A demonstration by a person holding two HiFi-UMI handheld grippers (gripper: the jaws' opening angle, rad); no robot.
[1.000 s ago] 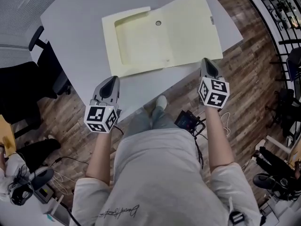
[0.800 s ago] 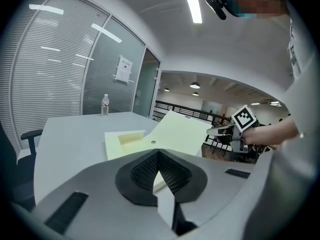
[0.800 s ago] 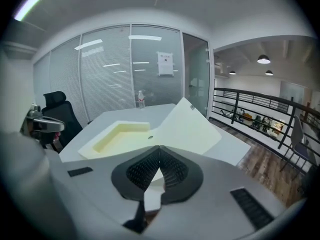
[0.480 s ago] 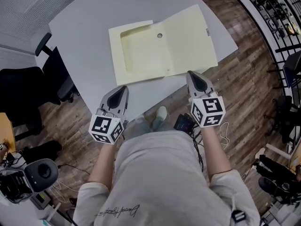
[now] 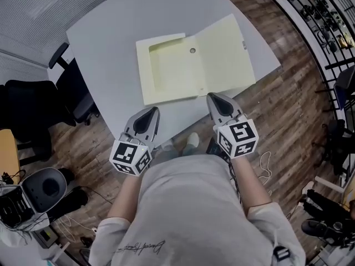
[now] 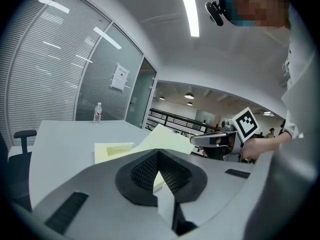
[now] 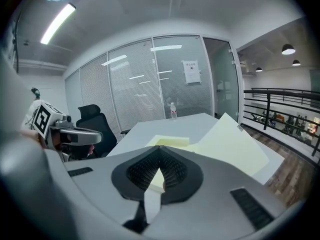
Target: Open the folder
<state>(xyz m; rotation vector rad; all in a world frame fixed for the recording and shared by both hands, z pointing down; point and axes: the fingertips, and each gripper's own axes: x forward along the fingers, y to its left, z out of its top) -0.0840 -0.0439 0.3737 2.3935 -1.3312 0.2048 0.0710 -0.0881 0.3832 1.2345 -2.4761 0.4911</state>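
Observation:
The pale yellow folder (image 5: 169, 71) lies open on the grey table (image 5: 111, 32). Its shallow tray is on the left and its cover (image 5: 226, 51) is spread flat to the right. My left gripper (image 5: 151, 114) hovers off the table's near edge, below the tray, shut and empty. My right gripper (image 5: 214, 99) hangs just short of the cover's near edge, also shut and empty. In the left gripper view the shut jaws (image 6: 158, 152) point at the folder (image 6: 114, 150). The right gripper view shows its closed jaws (image 7: 160, 150) in front of the cover (image 7: 235, 146).
A water bottle (image 7: 173, 110) stands at the table's far end. Black office chairs (image 5: 61, 82) sit to the left of the table. Cables and equipment (image 5: 33, 195) lie on the wooden floor around me. A black railing (image 7: 280, 119) runs along the right.
Both grippers have pulled back from the folder toward my body and risen. The right one has also swung inward to the left. The folder stays open and still.

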